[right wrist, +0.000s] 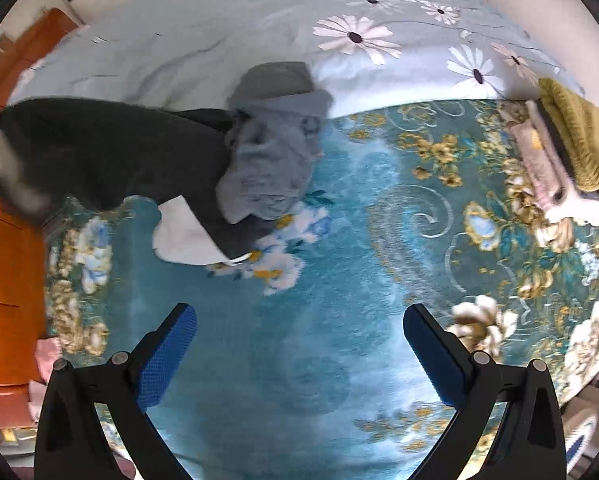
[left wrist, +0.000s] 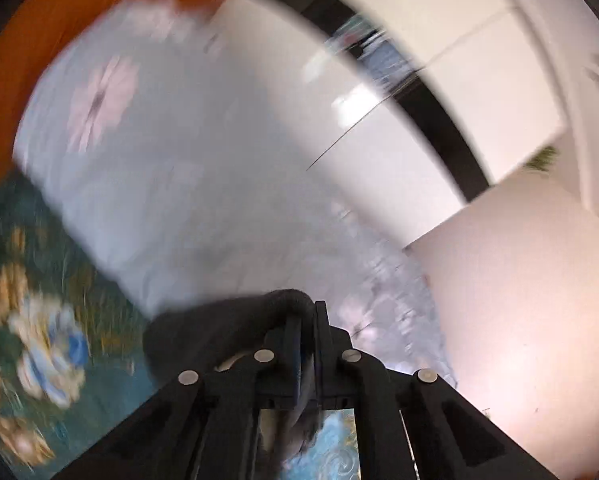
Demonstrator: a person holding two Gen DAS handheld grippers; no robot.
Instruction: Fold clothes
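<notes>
Left wrist view, left gripper (left wrist: 307,312): its two black fingers are pressed together on a fold of dark charcoal knitted garment (left wrist: 219,328), which drapes away to the left of the fingers and hangs below them.
Left wrist view, surroundings: the whole picture is smeared by motion. Beyond the gripper lies a pale blue quilt printed with pink-white daisies (left wrist: 139,152); a teal plush blanket with gold and blue flowers (left wrist: 39,320) lies left of and under the gripper; an orange-brown wooden headboard (left wrist: 79,8) shows past the quilt, and white wall panels with a black band (left wrist: 439,112) rise to the right of the quilt.
Right wrist view, right gripper (right wrist: 299,320): the blue-padded fingers stand wide apart, holding and touching nothing, above the teal blanket (right wrist: 359,280).
Right wrist view, task garment: the dark garment (right wrist: 119,152) is stretched out beyond the gripper at the blanket's far-left part, its left end raised and blurred, a white inner pocket lining (right wrist: 183,236) hanging at its near edge.
Seen only from the right: a crumpled grey cloth (right wrist: 271,160) lying on the dark garment's right end, against the daisy quilt (right wrist: 219,40); a stack of folded clothes topped by an olive-green fuzzy piece (right wrist: 575,136) at the blanket's far-right edge.
Seen only from the left: the clamp on the fabric itself.
</notes>
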